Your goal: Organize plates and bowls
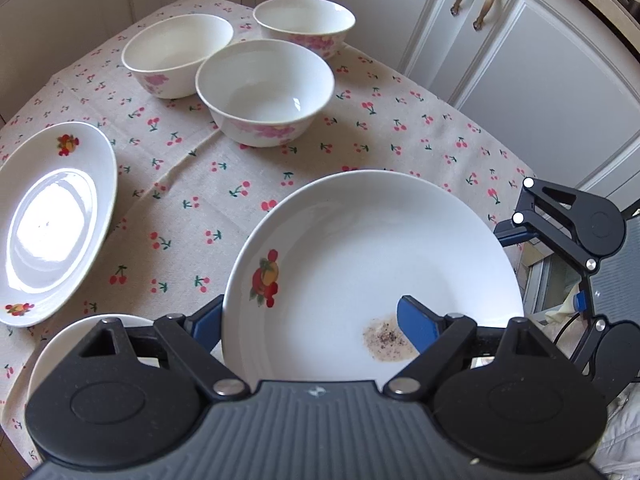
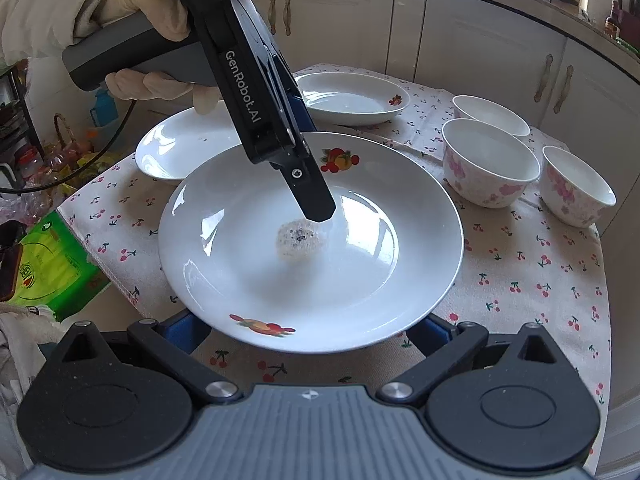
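A white plate with fruit prints point(image 1: 372, 264) is held above the tablecloth; it has a brownish stain point(image 1: 386, 338). My left gripper point(image 1: 316, 324) is shut on the plate's near rim, one blue finger point(image 1: 416, 326) over the plate and one under it. In the right wrist view the same plate point(image 2: 312, 240) fills the middle, with the left gripper's finger point(image 2: 312, 196) on top of it. My right gripper point(image 2: 308, 336) is open, its blue fingers spread below the plate's near edge. Three white bowls with pink flowers point(image 1: 264, 92) point(image 1: 176, 54) point(image 1: 304, 24) stand at the back.
A second fruit-print plate point(image 1: 56, 220) lies at the left, a third plate point(image 1: 88, 340) partly hidden under my left gripper. The cherry-print tablecloth point(image 1: 192, 184) covers the table. White cabinets point(image 1: 540, 80) stand behind. A green package point(image 2: 52, 264) and clutter lie beside the table.
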`<state>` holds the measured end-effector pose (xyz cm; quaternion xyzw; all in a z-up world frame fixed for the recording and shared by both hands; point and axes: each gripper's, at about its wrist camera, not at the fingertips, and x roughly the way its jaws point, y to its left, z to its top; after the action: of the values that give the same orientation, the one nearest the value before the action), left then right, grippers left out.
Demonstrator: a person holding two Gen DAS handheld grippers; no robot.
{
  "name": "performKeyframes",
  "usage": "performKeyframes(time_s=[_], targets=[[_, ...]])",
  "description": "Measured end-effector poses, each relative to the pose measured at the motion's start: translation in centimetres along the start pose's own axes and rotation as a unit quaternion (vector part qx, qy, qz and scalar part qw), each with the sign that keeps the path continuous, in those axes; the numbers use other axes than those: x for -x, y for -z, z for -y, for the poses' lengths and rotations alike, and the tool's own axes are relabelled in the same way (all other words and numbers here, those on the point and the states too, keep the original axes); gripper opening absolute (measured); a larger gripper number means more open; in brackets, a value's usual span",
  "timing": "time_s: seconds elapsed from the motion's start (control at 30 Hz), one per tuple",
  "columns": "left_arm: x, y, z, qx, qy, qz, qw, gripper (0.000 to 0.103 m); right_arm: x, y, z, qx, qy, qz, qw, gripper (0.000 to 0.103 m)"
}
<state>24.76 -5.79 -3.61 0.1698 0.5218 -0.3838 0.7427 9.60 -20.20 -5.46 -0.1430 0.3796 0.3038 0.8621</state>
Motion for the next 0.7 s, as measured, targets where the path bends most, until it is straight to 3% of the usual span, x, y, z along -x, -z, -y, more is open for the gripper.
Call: performKeyframes(time_s=[0.7], targets=[[5.8, 6.2, -6.6, 0.096, -0.044, 0.048, 0.9932, 0.088, -3.7, -6.8, -3.3, 0.084, -0.064, 0.004, 0.994, 0.103]])
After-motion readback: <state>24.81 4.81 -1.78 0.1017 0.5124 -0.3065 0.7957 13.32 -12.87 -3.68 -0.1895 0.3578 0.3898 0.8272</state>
